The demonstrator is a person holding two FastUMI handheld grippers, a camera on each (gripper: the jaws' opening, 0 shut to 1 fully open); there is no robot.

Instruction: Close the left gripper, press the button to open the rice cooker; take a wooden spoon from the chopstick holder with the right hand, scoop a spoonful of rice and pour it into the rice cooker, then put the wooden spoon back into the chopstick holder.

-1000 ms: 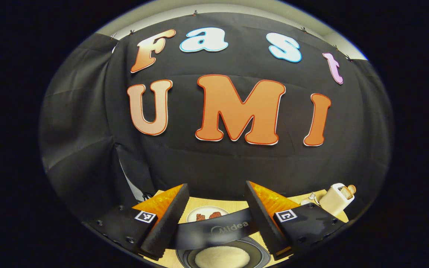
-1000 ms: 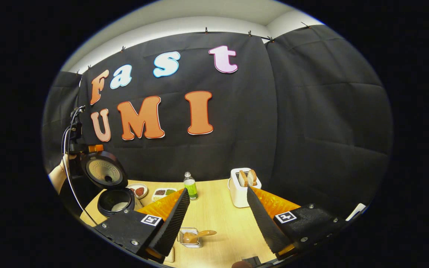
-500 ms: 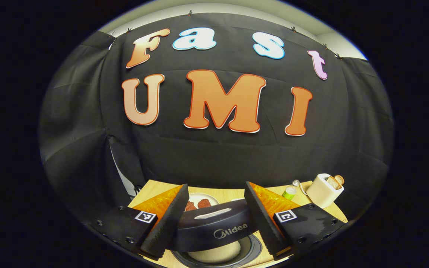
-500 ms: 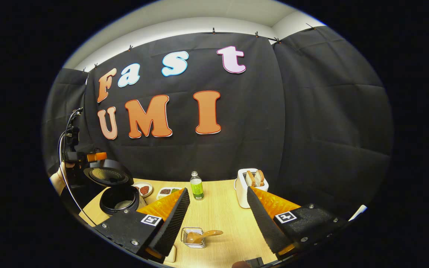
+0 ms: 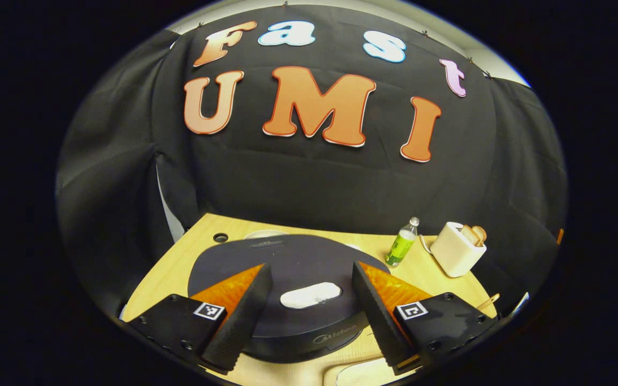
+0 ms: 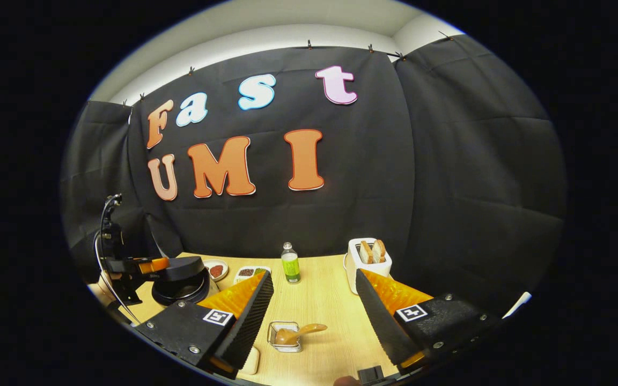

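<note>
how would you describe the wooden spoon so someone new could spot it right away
Start at the wooden table in the right gripper view, with a white toaster at the back. Come toward the near edge, between the right gripper fingers, to a small wire chopstick holder. The wooden spoon lies in it, handle sticking out to the right; it is the only brown wooden utensil nearby.

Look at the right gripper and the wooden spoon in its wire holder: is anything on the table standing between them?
Nothing visible does. In the right gripper view the wooden spoon rests in the wire holder, just ahead of the open right gripper, with bare table around it. The bottle and toaster stand farther back.
</note>
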